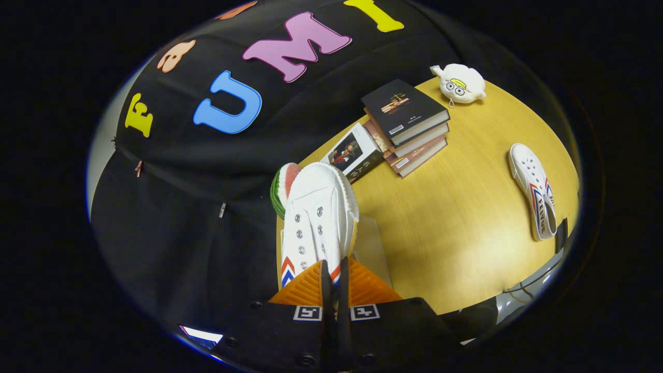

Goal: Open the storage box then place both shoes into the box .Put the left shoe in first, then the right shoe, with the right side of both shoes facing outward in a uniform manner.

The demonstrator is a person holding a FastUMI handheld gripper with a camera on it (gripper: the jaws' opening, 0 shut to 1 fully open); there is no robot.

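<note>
Jaws nearly together, clamped on white shoe [317,217] by its heel edge, held above surface [456,217]. Second shoe [533,191] well apart, books [406,124] beyond.

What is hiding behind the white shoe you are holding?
Behind the held shoe, a watermelon-slice toy peeks out. The shoe covers the rest. The gripper is shut on the shoe.

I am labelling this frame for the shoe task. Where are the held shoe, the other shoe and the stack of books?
held shoe [318,207]: gripper view, on its toe and eyelet area, ahead of the fingers.
other shoe [533,189]: gripper view, on its striped side.
stack of books [406,111]: gripper view, on the top cover.
</note>
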